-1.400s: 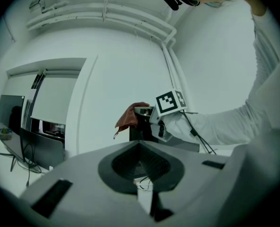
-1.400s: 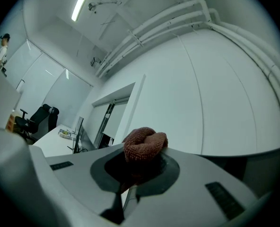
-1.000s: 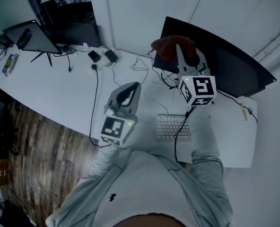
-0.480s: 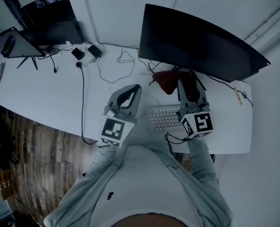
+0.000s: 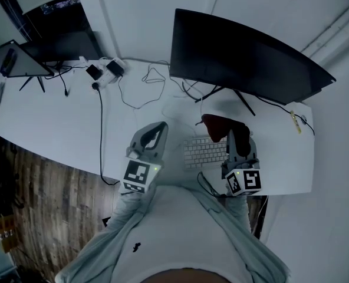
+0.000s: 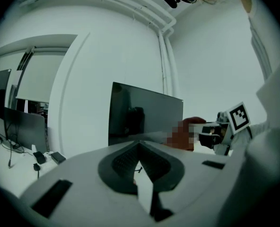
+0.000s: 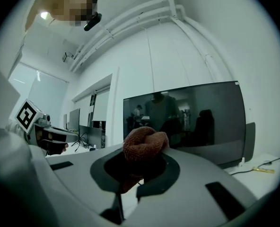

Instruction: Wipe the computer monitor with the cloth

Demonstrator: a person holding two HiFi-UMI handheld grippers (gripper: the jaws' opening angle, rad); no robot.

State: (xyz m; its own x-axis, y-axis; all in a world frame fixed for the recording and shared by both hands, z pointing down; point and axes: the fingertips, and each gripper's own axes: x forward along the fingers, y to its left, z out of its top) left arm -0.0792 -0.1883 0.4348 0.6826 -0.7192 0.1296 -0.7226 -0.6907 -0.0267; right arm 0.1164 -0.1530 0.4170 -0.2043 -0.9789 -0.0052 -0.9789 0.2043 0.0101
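Right gripper [image 5: 233,135] clamps the reddish cloth [image 5: 216,127] near the keyboard [image 5: 201,152], facing the monitor [image 5: 245,55]; left gripper [image 5: 160,126] closed, empty

White desk [image 5: 56,119], monitor [image 5: 245,58] on its stand, keyboard [image 5: 204,152], loose cables [image 5: 140,94], perhaps power adapters [image 5: 102,71]

White keyboard [image 5: 203,152] seen on white desk [image 5: 62,122]; loose cables [image 5: 140,90] and power adapters [image 5: 104,71] laid near back edge; wooden floor [image 5: 39,205] at left.
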